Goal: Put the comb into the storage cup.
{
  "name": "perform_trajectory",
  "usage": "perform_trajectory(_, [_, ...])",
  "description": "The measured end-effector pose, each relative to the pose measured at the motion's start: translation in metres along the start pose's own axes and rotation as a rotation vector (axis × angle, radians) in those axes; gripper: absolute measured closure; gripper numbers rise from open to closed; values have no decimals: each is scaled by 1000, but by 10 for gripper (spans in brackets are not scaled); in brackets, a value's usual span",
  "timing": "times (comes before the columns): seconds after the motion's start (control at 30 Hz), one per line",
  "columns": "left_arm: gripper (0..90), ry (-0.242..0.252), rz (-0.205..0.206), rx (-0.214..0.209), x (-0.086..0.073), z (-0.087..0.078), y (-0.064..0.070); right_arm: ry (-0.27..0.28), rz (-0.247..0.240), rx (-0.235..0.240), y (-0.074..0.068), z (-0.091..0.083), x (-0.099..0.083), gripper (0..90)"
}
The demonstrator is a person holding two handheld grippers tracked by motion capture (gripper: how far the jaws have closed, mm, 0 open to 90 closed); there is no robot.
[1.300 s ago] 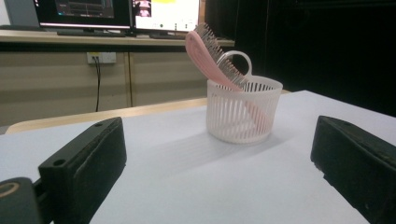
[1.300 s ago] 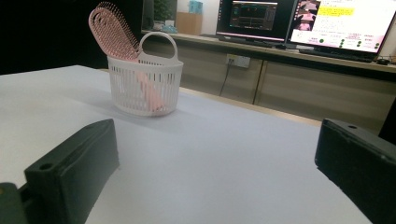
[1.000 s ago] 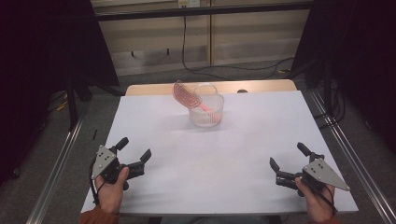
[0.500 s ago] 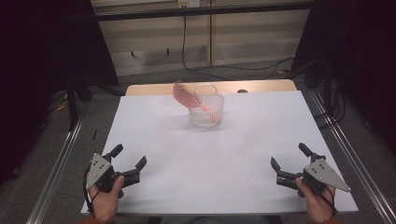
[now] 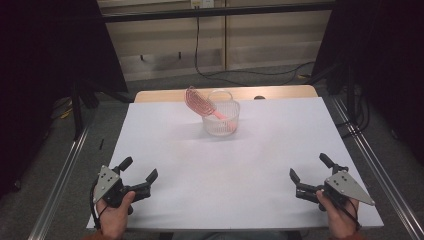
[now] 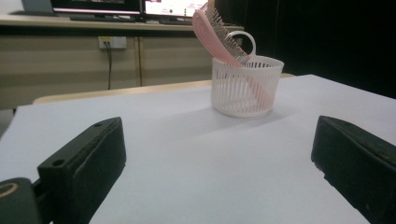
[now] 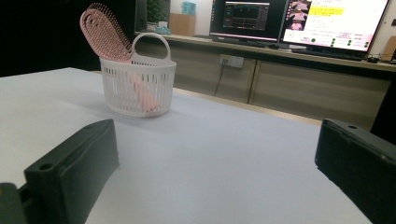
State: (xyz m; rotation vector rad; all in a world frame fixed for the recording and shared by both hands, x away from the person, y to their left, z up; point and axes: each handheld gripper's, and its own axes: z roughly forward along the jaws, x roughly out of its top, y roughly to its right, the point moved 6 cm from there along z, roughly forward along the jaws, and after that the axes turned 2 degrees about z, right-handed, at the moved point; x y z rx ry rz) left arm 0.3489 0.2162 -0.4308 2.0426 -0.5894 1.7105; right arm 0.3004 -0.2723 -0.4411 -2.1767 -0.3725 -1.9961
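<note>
Two empty grippers low in the frame, one basket with one hairbrush far up the table.

In the high view the left gripper (image 5: 139, 172) sits at the lower left, held in one hand (image 5: 116, 212) that enters from the bottom edge, its jaws spread wide and angled toward the upper right with nothing between them. The right gripper (image 5: 310, 166) sits at the lower right in the other hand (image 5: 341, 216), jaws equally wide apart and empty, angled toward the upper left. Both rest low over the white table (image 5: 220, 165). Well apart from them, at upper centre, stands a single white slatted basket (image 5: 221, 119); a single pink hairbrush (image 5: 198, 102) leans in it, head up and tilted left.
</note>
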Motion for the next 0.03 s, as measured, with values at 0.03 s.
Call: perform_trajectory(0.03, [32, 6, -8, 3, 1, 0, -1, -1, -1, 0, 0, 0, 0, 0])
